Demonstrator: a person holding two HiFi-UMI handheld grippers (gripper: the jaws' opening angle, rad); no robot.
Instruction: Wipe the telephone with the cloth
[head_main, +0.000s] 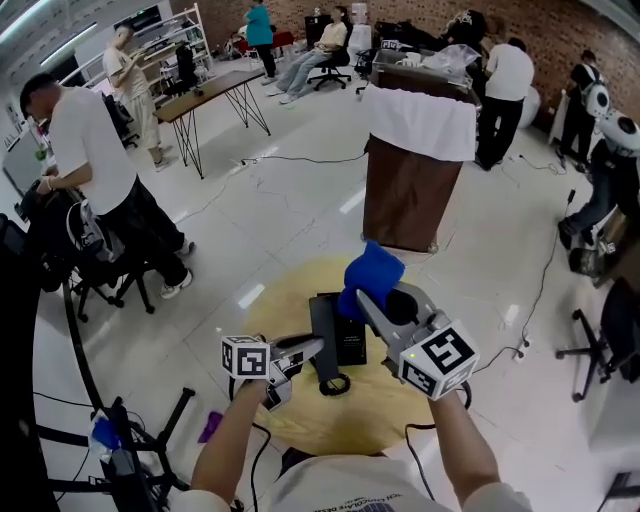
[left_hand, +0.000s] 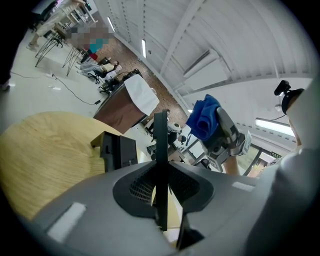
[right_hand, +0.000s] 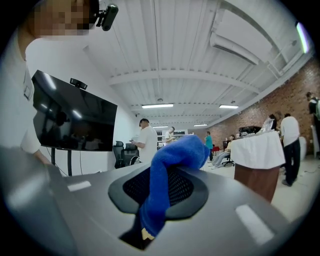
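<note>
Wiping seems not yet begun: the right hand-held gripper (head_main: 362, 298) pinches the blue cloth (head_main: 372, 270) above the black telephone base (head_main: 350, 338) on the round tabletop (head_main: 360, 420), while the left hand-held gripper (head_main: 312, 352) clamps the handset (head_main: 322, 335) beside the base

The telephone base (head_main: 351, 338) sits on the table (head_main: 290, 300), the cloth (head_main: 372, 272) above it.

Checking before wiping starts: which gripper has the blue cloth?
The right gripper, clamped on the blue cloth; the left gripper grips the black handset instead.
</note>
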